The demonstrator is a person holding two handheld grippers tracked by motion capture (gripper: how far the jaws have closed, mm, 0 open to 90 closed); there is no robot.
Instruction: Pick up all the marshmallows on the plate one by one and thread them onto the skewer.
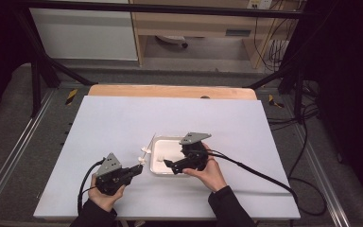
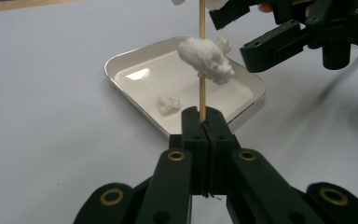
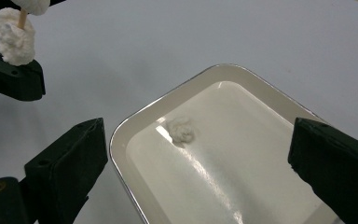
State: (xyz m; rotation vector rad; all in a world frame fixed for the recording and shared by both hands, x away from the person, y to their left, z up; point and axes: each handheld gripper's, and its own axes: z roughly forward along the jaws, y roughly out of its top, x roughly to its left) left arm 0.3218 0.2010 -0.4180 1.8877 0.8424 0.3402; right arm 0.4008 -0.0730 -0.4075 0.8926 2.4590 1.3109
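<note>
The left gripper (image 2: 203,122) has its two black jaws pressed together on the lower end of a thin, pale wooden skewer (image 2: 202,70), which rises straight up from the jaw tips in the left gripper view. A fluffy white lump of cotton-like material (image 2: 206,58) is threaded on the skewer partway above the jaws. In the high view this gripper (image 1: 139,169) sits in the person's left hand (image 1: 105,194) at the near left of the white table cover (image 1: 104,123), with the skewer (image 1: 149,144) slanting away from its tips.

Just beyond the left gripper's tips lies a shallow white rectangular tray with a metallic rim (image 2: 121,58). A small white fluffy piece (image 2: 168,102) rests on the tray floor, to the left of the skewer as that gripper sees it.

The right gripper (image 3: 198,158) has its jaws spread wide, and hangs over the tray (image 3: 121,135); the small piece (image 3: 182,129) lies ahead of it, between the two jaws' lines and touching neither. To its upper left the threaded lump (image 3: 14,35) sits just above the left gripper's jaw tips. In the high view the right gripper (image 1: 167,163), held by the right hand (image 1: 212,172), is over the tray (image 1: 158,142), pointing toward the left gripper.
</note>
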